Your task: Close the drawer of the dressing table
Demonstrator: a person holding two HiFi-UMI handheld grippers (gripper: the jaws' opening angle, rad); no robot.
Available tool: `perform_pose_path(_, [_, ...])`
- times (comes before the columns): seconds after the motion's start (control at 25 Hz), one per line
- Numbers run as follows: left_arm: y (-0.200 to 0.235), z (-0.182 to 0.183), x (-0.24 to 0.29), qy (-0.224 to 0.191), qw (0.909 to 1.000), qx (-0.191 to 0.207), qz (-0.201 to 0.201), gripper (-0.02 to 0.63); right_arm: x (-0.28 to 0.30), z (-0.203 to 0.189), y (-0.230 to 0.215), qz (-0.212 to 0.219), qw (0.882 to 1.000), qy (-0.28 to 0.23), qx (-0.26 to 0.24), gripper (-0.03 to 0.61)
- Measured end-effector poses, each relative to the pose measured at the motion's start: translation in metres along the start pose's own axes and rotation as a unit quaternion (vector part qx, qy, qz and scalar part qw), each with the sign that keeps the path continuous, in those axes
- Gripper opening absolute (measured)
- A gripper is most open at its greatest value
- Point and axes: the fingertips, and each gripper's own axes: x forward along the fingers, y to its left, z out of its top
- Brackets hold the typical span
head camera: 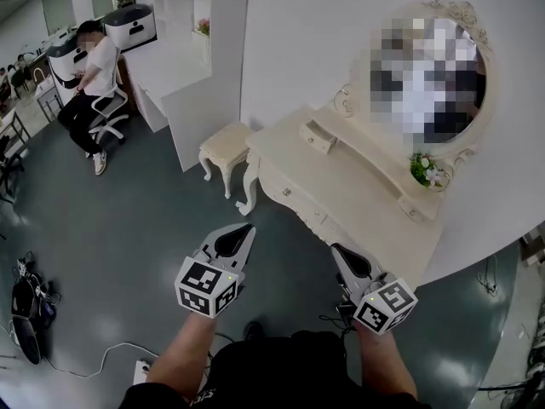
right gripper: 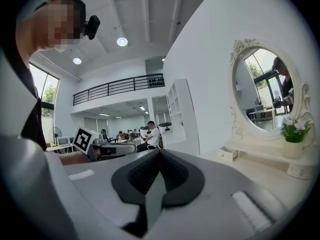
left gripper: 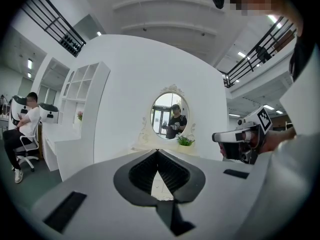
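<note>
Two empty tools at lower centre: left gripper (head camera: 249,228) and right gripper (head camera: 335,248), jaws closed together; dressing table (head camera: 362,190) at right, small top drawer (head camera: 317,135) protruding.

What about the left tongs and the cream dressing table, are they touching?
Apart. The left gripper view shows the cream carved dressing table far beyond the shut left tongs.
</note>
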Motion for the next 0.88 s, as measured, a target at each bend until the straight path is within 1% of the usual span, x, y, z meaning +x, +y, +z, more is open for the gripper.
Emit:
perform_pose_path(0.08, [0.009, 0.001, -0.001, 0.000, 1.0000, -0.004, 0.002, 0.005, 0.012, 0.003, 0.002, 0.005, 1.000, 0.002, 0.000, 0.012])
perform_pose_path(0.28, [0.028, 0.008, 0.000, 0.000, 1.0000, 0.002, 0.007, 0.005, 0.038, 0.011, 0.003, 0.016, 1.000, -0.001, -0.004, 0.012])
perform_pose_path(0.52, [0.052, 0.009, 0.014, 0.010, 0.9997, 0.009, 0.022, 0.005, 0.069, 0.012, -0.012, 0.033, 0.999, -0.008, 0.006, 0.011])
perform_pose_path(0.64, [0.063, 0.008, 0.027, 0.018, 0.9995, 0.006, 0.027, 0.005, 0.081, 0.014, -0.027, 0.037, 0.999, -0.011, 0.012, 0.011])
perform_pose_path(0.88, [0.085, 0.010, 0.071, 0.037, 0.9986, 0.011, 0.035, 0.005, 0.112, 0.010, -0.076, 0.041, 0.999, -0.011, 0.026, 0.011])
